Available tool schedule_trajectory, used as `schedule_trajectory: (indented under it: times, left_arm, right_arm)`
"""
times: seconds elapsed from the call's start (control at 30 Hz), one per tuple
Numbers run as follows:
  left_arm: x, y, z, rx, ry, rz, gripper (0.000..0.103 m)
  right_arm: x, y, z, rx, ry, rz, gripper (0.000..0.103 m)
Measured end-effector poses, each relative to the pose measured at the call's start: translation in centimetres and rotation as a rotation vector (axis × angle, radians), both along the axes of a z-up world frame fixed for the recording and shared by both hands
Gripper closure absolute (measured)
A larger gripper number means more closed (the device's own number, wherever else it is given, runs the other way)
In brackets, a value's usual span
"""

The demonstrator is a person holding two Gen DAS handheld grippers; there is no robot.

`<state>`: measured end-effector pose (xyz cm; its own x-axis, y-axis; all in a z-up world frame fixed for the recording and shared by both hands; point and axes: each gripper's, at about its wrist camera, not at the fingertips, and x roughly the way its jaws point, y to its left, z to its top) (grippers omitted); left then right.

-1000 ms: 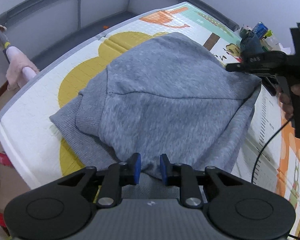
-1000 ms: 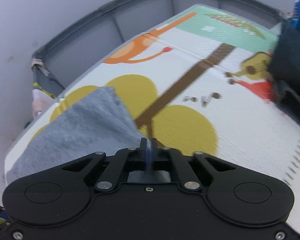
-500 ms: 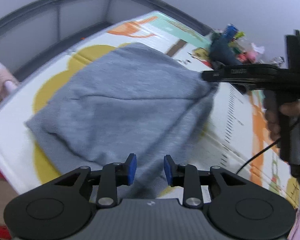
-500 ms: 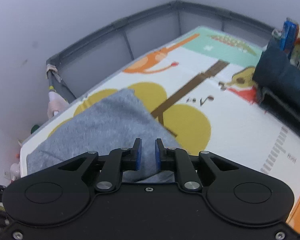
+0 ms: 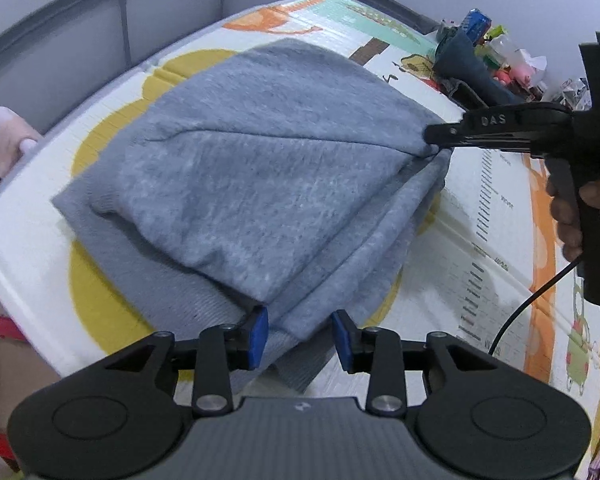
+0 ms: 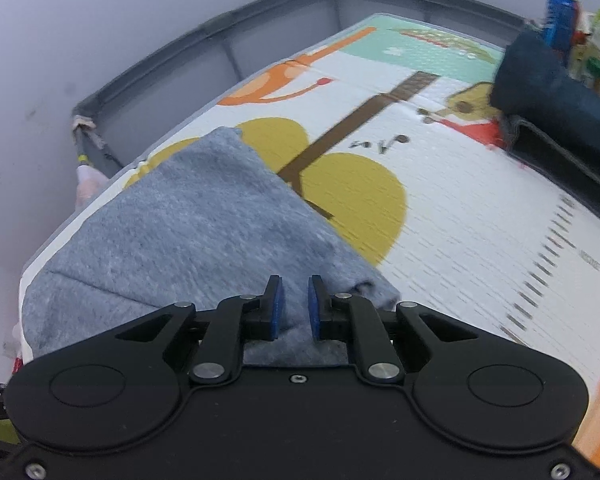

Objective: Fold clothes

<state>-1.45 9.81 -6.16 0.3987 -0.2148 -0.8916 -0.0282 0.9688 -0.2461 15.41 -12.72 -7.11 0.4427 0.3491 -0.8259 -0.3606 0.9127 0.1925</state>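
A grey sweater (image 5: 260, 168) lies folded in layers on the printed play mat (image 5: 480, 240). My left gripper (image 5: 300, 336) hovers at its near corner. Its jaws are opening, and the cloth between the blue pads is not pressed. In the left wrist view my right gripper (image 5: 432, 136) reaches in from the right, tip at the sweater's right corner, where creases converge. In the right wrist view that gripper (image 6: 295, 308) stands slightly parted over the sweater (image 6: 188, 240), with cloth showing in the narrow gap and the pads not squeezing it.
A dark blue pile of clothes (image 6: 548, 92) and several small toys (image 5: 512, 52) sit at the mat's far right. A grey playpen wall (image 6: 260, 40) bounds the far side. A person's hand (image 5: 572, 216) and a black cable (image 5: 528, 304) are at the right.
Both grippers have let go: the left jaws widened and the right jaws, shut before, now stand slightly apart. Both views have drawn back, so more of the sweater shows.
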Motion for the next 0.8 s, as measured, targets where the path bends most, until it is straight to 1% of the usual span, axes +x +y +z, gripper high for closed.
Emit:
schedule_trajectory:
  times: [0.03, 0.07, 0.1, 0.13, 0.17, 0.2, 0.27, 0.37, 0.43, 0.53, 0.6, 0.63, 0.67, 0.8]
  left_arm:
    - [-0.2, 0.2, 0.4, 0.001, -0.004, 0.006, 0.063]
    - [-0.5, 0.5, 0.7, 0.004, -0.008, 0.013, 0.062]
    - [-0.7, 0.6, 1.0, 0.01, -0.008, 0.023, 0.062]
    - [-0.8, 0.7, 1.2, 0.019, -0.007, 0.03, 0.062]
    - [-1.0, 0.6, 1.6, 0.027, -0.012, 0.03, 0.061]
    - [-1.3, 0.6, 1.9, 0.035, -0.018, 0.031, 0.061]
    - [-1.8, 0.5, 2.7, 0.056, -0.032, 0.031, 0.057]
    - [-2.4, 0.2, 3.9, 0.086, -0.053, 0.032, 0.051]
    - [-2.9, 0.0, 4.7, 0.094, -0.066, 0.035, 0.048]
    - [-3.7, -0.3, 5.7, 0.103, -0.082, 0.038, 0.039]
    - [-4.3, -0.6, 6.3, 0.113, -0.089, 0.041, 0.038]
    - [-4.6, -0.8, 6.4, 0.117, -0.089, 0.044, 0.036]
    - [-5.0, -0.9, 6.6, 0.12, -0.088, 0.047, 0.034]
    - [-6.1, -1.4, 7.1, 0.138, -0.083, 0.057, 0.028]
  right_arm:
    - [-0.5, 0.1, 0.6, -0.026, -0.019, -0.004, 0.091]
    - [-1.1, 0.1, 1.3, -0.052, -0.039, -0.007, 0.088]
    - [-1.7, 0.2, 1.9, -0.079, -0.067, -0.006, 0.081]
    - [-2.6, 0.4, 2.6, -0.104, -0.095, -0.001, 0.077]
    - [-3.5, 0.5, 3.3, -0.129, -0.124, 0.004, 0.067]
    - [-4.5, 0.6, 4.0, -0.145, -0.145, 0.014, 0.061]
    - [-6.1, 0.7, 5.1, -0.162, -0.173, 0.036, 0.06]
    - [-8.5, 1.0, 6.4, -0.195, -0.181, 0.042, 0.055]
    - [-9.8, 1.0, 7.1, -0.192, -0.165, 0.045, 0.053]
    - [-12.0, 0.7, 7.8, -0.188, -0.14, 0.028, 0.045]
    - [-13.4, 0.4, 8.1, -0.183, -0.125, 0.019, 0.04]
    - [-14.1, 0.3, 8.2, -0.182, -0.122, 0.017, 0.038]
    - [-14.8, 0.2, 8.4, -0.182, -0.118, 0.014, 0.034]
    - [-17.3, -0.2, 8.7, -0.183, -0.102, 0.002, 0.029]
